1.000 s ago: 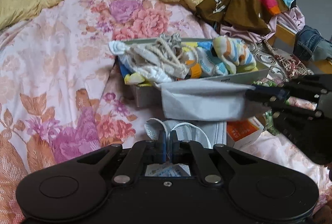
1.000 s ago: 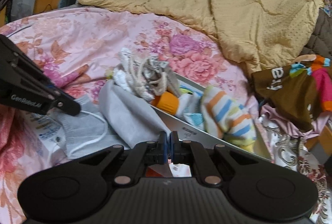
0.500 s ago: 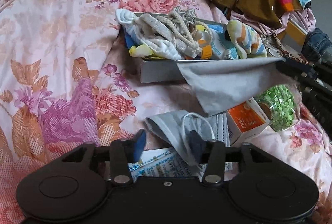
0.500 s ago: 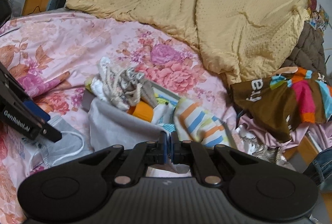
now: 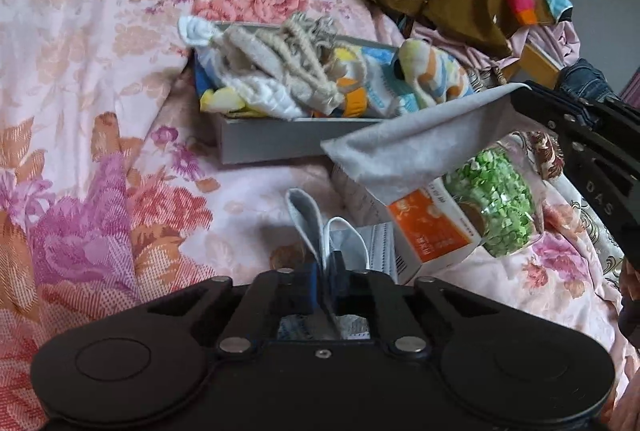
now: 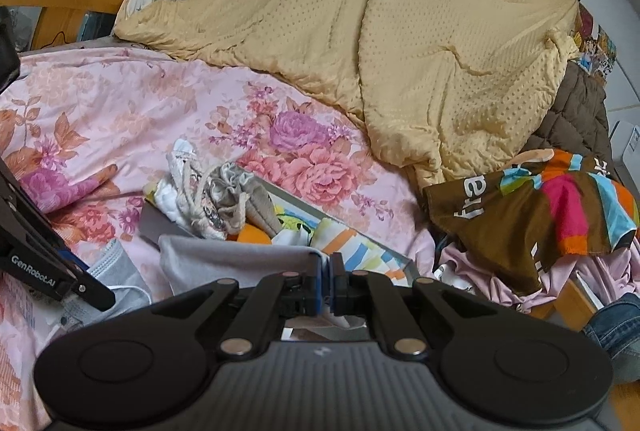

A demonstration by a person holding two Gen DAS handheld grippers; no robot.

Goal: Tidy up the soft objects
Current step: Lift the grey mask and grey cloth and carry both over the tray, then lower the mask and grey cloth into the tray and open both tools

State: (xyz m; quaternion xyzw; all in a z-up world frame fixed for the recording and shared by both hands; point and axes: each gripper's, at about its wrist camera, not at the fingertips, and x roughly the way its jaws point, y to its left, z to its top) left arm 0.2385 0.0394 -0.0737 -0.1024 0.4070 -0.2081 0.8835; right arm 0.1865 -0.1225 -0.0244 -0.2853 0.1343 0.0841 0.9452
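A: What is held nearest?

B: A pale grey pleated face mask (image 5: 316,227) is pinched in the left tongs (image 5: 325,281), lifted off the floral bed (image 5: 120,111).

A: And the right tongs (image 6: 327,277)?

B: A grey soft cloth (image 6: 224,259) is clamped by its corner, likely for dropping into the grey shallow box (image 5: 272,141) of soft things beyond.

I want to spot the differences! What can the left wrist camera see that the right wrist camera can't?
Only the left wrist view shows the jar of green bits and the orange-and-white carton. It also shows the left gripper shut on the face mask.

Only the right wrist view shows the wooden bed frame, the wall behind it, and the brown quilted cover.

Both show the grey box of soft things, the grey cloth pinched by the right gripper, and the yellow blanket.
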